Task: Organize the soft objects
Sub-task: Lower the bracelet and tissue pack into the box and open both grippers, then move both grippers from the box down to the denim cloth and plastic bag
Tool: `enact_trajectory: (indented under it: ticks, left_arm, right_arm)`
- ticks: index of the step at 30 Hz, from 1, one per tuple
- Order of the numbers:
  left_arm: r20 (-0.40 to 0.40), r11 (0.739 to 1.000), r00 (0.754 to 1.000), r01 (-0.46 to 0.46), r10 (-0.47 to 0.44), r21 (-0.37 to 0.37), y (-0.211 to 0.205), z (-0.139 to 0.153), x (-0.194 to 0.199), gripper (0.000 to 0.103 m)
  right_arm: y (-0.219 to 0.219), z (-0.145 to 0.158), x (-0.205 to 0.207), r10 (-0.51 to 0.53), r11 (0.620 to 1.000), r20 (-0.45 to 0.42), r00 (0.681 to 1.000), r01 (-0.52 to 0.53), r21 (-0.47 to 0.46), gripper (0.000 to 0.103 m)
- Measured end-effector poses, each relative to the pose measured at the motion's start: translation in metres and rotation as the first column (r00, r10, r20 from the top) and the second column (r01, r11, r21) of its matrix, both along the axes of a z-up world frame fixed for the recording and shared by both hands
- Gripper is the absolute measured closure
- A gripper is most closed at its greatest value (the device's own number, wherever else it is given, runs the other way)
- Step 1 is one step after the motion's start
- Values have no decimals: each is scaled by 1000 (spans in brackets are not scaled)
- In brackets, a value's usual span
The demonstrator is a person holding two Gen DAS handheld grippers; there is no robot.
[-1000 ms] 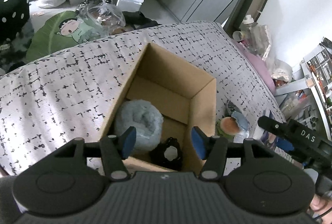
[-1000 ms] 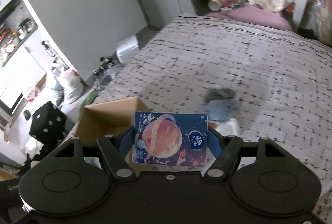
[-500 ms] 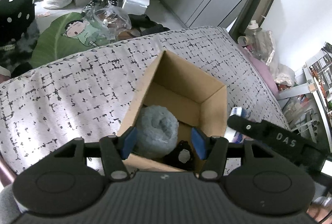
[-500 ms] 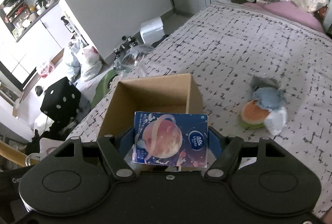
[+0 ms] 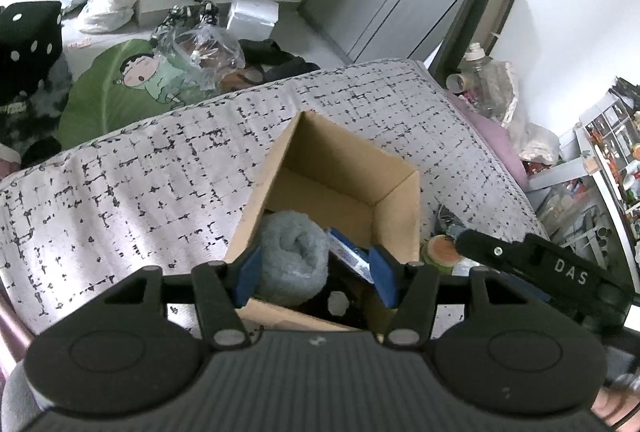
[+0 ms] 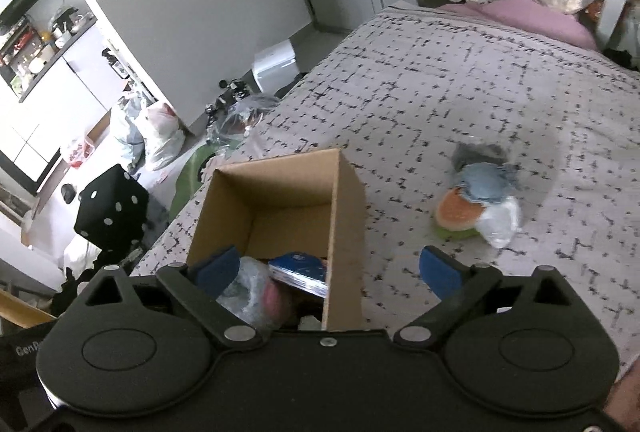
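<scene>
Opening right tool [image 6: 328, 270] over cardboard box [image 6: 346, 216]

towel [image 5: 294, 258] in box [image 5: 394, 210], box on bed [image 5: 132, 188]

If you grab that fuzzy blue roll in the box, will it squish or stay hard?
The fuzzy blue roll looks like a rolled towel, so it would probably squish rather than stay stiff. It seems light for its bulk. Lifted by one edge, it might unroll and droop, since nothing visible ties it.
</scene>
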State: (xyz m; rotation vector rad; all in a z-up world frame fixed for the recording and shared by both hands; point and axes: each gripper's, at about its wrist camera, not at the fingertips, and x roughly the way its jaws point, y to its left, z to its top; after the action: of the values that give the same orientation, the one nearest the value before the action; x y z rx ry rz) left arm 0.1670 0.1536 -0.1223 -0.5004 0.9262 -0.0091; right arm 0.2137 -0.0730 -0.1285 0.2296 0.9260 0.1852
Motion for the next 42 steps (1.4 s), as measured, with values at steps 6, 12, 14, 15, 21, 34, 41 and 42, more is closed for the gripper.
enact_trajectory:
  ticks: [6, 12, 14, 15, 21, 34, 41, 42]
  left_arm:
    - [17, 1000, 1000, 11, -11, 18, -14, 12, -3, 45]
    - [19, 998, 999, 29, -30, 52, -30, 23, -2, 44]
    - [22, 997, 999, 26, -27, 67, -36, 28, -1, 35]
    - [28, 997, 999, 23, -25, 76, -38, 30, -1, 32]
    - [46, 995, 999, 15, -19, 100, -56, 40, 3, 29]
    - [37, 986, 995, 87, -93, 145, -111, 35, 23, 28]
    - [23, 984, 994, 100, -105, 145, -134, 23, 39, 28]
    - [22, 984, 994, 102, -106, 146, -136, 22, 41, 28]
  right_arm:
    - [-15, 13, -6, -3, 1000, 9, 1000, 3, -12, 0]
    - [-32, 23, -8, 15, 1000, 1, 1000, -15, -2, 0]
    - [-39, 27, -9, 10, 1000, 4, 1000, -10, 1, 0]
    - [-44, 29, -8, 8, 1000, 5, 1000, -8, 4, 0]
    - [-74, 38, -6, -15, 1000, 11, 1000, 15, 0, 0]
    - [-127, 6, 3, -94, 992, 21, 995, 92, 91, 0]
    - [-149, -6, 7, -153, 975, 5, 988, 150, 166, 8]
    - [-153, -9, 9, -161, 971, -7, 987, 159, 179, 12]
